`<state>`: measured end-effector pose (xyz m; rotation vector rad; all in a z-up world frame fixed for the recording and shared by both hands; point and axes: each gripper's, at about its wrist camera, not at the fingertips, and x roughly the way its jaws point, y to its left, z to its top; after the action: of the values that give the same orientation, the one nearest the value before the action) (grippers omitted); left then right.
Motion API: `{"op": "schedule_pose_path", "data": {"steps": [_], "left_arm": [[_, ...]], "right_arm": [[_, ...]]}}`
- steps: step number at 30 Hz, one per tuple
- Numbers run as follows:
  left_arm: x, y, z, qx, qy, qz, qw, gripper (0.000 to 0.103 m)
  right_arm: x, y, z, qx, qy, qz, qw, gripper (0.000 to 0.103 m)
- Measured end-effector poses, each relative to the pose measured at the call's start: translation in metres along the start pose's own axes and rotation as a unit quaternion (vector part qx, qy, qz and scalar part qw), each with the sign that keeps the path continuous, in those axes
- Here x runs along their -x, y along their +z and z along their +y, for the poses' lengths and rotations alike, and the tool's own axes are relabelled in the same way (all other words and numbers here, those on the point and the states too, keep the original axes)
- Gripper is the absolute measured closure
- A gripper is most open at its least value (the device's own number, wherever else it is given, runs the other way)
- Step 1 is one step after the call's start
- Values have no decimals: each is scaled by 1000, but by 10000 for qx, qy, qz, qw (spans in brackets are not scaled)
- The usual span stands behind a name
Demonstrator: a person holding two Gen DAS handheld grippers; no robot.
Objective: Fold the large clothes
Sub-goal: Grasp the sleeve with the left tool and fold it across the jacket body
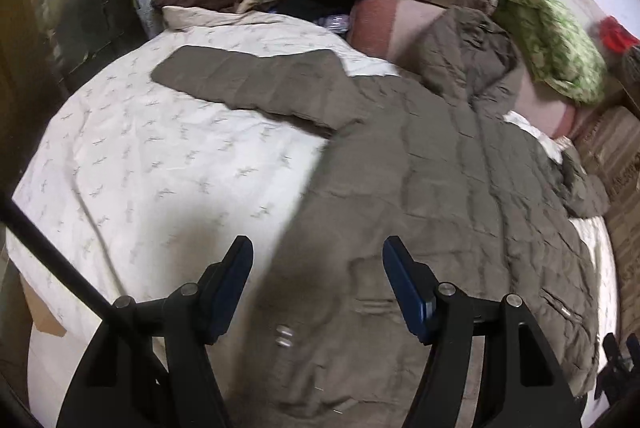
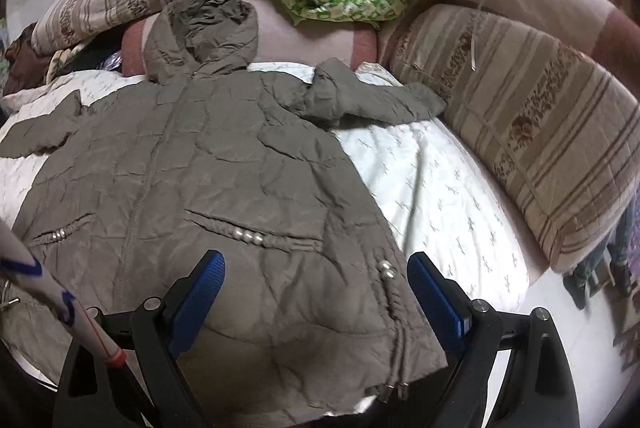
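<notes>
Big brown puffy hooded coat (image 2: pixel 224 164) spread flat on the white bed sheet (image 2: pixel 440 188), front side up, hood far ahead by the striped pillows (image 2: pixel 540 132). Left gripper (image 1: pixel 318 264) spread wide, holding nothing, above the coat's left bottom edge. Right gripper (image 2: pixel 316 278) spread wide too, holding nothing, above the right bottom corner by the drawstring (image 2: pixel 400 348). Sleeves out to both sides. Could slip: puffy, smooth cloth, thick to pinch. Could grab the sheet too, if dipped too low. Could snag the dangling string.

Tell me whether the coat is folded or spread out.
Spread out: the coat lies flat on the bed, both sleeves extended sideways, hood up top.
</notes>
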<state>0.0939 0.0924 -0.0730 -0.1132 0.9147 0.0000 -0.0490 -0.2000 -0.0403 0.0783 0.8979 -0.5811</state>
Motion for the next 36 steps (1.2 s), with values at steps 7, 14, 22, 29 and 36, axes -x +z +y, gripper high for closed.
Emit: {"op": "schedule_pose_path", "data": {"steps": [7, 14, 22, 29, 36], "left_arm": [[-23, 48, 42, 220, 615, -310, 9974, 36], [-81, 102, 108, 1129, 124, 0, 9935, 36], [-176, 161, 180, 1771, -51, 385, 9834, 36], [-256, 195, 222, 2984, -635, 609, 9504, 36], [-274, 231, 214, 2788, -246, 769, 9569, 83]], "right_arm": [[-6, 24, 56, 244, 347, -80, 9991, 8], [-19, 30, 96, 615, 682, 37, 9958, 8], [-60, 28, 94, 616, 551, 457, 9955, 8], [-86, 34, 80, 423, 347, 629, 9965, 8], [-105, 40, 72, 343, 140, 692, 9969, 8]]}}
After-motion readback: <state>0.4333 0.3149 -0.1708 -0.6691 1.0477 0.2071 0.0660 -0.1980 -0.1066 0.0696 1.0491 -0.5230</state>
